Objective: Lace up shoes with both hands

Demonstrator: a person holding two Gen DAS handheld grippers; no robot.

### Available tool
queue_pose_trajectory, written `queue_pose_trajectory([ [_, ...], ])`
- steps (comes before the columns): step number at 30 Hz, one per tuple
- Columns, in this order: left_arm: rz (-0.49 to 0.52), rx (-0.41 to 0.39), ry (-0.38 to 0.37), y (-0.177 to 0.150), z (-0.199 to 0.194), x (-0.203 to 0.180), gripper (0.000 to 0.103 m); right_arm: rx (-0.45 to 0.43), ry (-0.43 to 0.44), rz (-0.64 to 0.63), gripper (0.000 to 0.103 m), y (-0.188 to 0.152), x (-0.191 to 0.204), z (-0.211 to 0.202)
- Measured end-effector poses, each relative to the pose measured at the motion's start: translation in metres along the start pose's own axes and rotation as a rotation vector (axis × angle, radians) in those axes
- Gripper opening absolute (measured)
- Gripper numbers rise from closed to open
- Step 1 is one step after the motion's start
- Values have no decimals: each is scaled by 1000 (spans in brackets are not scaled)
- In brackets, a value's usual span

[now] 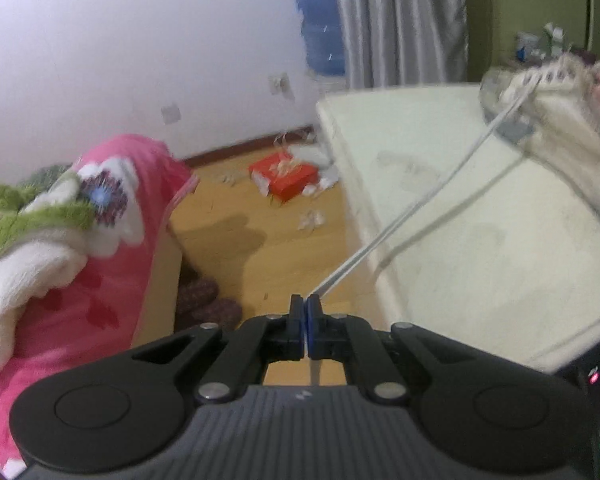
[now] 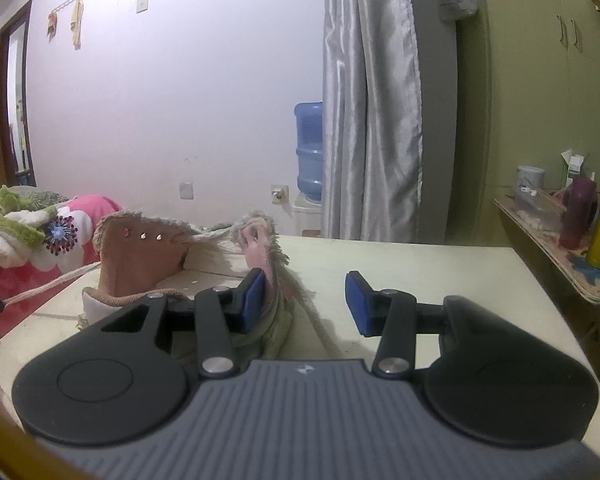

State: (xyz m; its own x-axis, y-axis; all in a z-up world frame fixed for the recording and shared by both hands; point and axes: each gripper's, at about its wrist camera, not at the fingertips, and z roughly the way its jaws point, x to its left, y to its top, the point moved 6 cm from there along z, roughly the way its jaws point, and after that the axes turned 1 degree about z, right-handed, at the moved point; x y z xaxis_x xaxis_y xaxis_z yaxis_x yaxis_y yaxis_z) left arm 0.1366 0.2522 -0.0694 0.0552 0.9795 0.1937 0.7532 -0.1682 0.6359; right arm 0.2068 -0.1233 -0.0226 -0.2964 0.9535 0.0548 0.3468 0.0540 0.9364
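Closest to the lens, left claw [image 1: 305, 304]: pinched tight on the white lace [image 1: 420, 196], gripped only at the very pad tips. Stretches taut from that claw up and to the right, past the edge of the table [image 1: 480, 260], into the eyelet row of the shoe [image 1: 560, 120]. Second strand sagging just right of the taut one, held by nothing visible.

Right claw [image 2: 306, 300]: spread wide, holding nothing, its left pad touching the frayed tongue [image 2: 268, 248]. Shoe's tan upper ahead and left of this claw, resting on the table, three metal eyelets showing bare.

Likely troubles:
- Could slip out of so shallow a pinch under a harder pull.
- Could drag or tip the shoe toward the table edge, with no hold on it from the right claw.
- Could snag the loose strand or the frayed fabric on the open pads.

Blur in the left view hints at quick motion, raising all three risks. Number of eyelets already threaded: cannot tell.

Surface: pale, matt, scuffed tabletop, probably little grip for a light shoe.

Beyond the left claw, wooden floor with a red box [image 1: 284, 178] and paper scraps; to its left, a pink blanket [image 1: 120, 260]. Ahead of the right claw, white wall, blue water jug [image 2: 309, 152] and silver curtain [image 2: 372, 120]; to its right, a cluttered side shelf [image 2: 560, 248] with bottles.
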Motion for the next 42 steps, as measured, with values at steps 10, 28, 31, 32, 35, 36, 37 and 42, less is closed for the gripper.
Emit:
queue_pose_trajectory([
  [10,-202,57,83,-48,-18,53,1,2,-4,-26,42,0,2,-2],
  [28,-1444,-43,-728,-182,89,51,46,15,-19,-66,43,3,7,-2],
  [31,-1628,-38,-797,-217,118,36,49,21,-27,-72,43,3,8,-2],
  [32,-1683,-37,-831,-225,127,31,51,23,-30,-74,43,4,9,-2],
  [35,-1830,-39,-958,-241,157,13,54,29,-39,-80,44,4,10,-2],
  [36,-1855,-39,-991,-242,168,9,55,31,-42,-82,44,4,10,-2],
  [37,-1877,-39,-1008,-242,176,5,55,39,-47,-89,44,5,11,-2],
  [42,-1962,-11,-1079,-236,207,-11,59,90,-76,-120,44,9,15,1],
])
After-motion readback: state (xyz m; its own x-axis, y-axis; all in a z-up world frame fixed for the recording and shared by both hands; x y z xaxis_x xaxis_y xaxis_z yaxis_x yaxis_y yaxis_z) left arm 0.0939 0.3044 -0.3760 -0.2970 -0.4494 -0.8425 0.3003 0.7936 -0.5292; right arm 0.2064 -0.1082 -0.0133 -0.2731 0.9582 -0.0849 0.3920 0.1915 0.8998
